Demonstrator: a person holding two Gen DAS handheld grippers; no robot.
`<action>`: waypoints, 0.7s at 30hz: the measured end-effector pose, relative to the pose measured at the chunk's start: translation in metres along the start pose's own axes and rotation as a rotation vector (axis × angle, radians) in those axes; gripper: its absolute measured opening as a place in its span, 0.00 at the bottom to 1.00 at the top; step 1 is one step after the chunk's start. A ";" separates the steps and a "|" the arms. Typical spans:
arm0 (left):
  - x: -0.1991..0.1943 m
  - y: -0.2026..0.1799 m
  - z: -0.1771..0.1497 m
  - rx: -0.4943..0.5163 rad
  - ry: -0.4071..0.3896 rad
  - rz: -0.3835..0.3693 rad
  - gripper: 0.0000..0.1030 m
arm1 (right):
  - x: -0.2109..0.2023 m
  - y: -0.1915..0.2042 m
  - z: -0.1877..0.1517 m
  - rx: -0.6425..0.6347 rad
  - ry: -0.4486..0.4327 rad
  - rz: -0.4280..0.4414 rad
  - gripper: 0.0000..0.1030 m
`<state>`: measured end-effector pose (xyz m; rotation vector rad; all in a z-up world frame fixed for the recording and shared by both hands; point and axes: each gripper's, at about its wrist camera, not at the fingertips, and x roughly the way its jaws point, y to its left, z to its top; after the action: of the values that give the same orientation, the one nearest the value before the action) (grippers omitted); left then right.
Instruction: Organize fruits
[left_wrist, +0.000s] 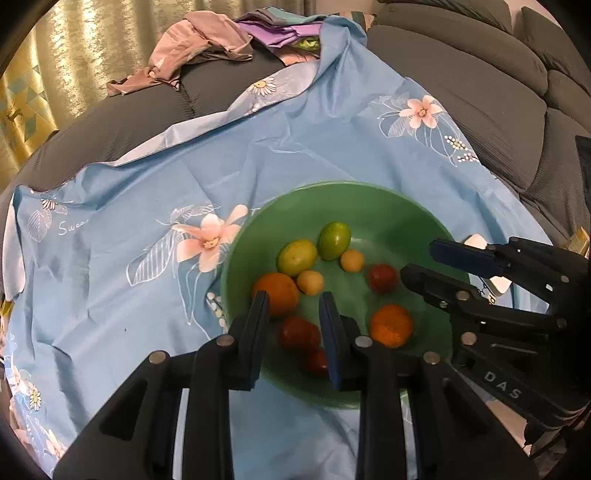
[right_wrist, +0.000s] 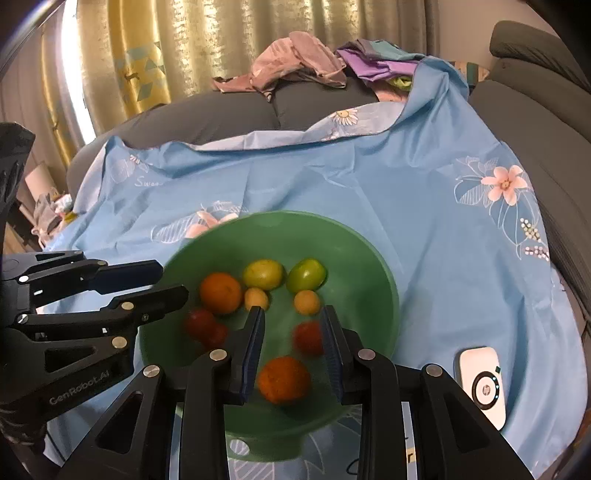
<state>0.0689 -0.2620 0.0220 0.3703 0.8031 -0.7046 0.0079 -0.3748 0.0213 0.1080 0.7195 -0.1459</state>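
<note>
A green bowl (left_wrist: 388, 206) sits on a blue flowered cloth and holds several fruits: two oranges (left_wrist: 277, 293) (left_wrist: 391, 325), two green fruits (left_wrist: 334, 240), two small yellow ones (left_wrist: 310, 282) and red ones (left_wrist: 298, 332). My left gripper (left_wrist: 295, 299) is open and empty above the bowl's near left side. My right gripper (right_wrist: 291, 314) is open and empty above the bowl (right_wrist: 362, 251), over the near orange (right_wrist: 283, 379) and beside a red fruit (right_wrist: 307, 338). Each gripper also shows in the other's view: the right (left_wrist: 424, 260), the left (right_wrist: 166, 278).
The blue cloth (left_wrist: 129, 295) covers a grey sofa (left_wrist: 498, 110). A white device (right_wrist: 482, 387) lies on the cloth right of the bowl. Crumpled clothes (left_wrist: 199, 48) lie at the back. Gold curtains (right_wrist: 221, 44) hang behind.
</note>
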 end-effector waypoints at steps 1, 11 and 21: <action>-0.001 0.000 0.000 -0.002 0.000 0.002 0.28 | -0.002 0.000 0.001 0.000 -0.004 -0.001 0.30; -0.035 0.006 0.008 -0.038 -0.014 0.067 0.88 | -0.030 0.006 0.009 -0.022 -0.010 -0.022 0.41; -0.085 0.000 0.025 -0.006 -0.049 0.146 0.99 | -0.069 0.000 0.023 -0.030 -0.013 -0.013 0.45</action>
<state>0.0405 -0.2387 0.1028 0.4002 0.7238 -0.5729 -0.0287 -0.3716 0.0840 0.0739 0.7094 -0.1486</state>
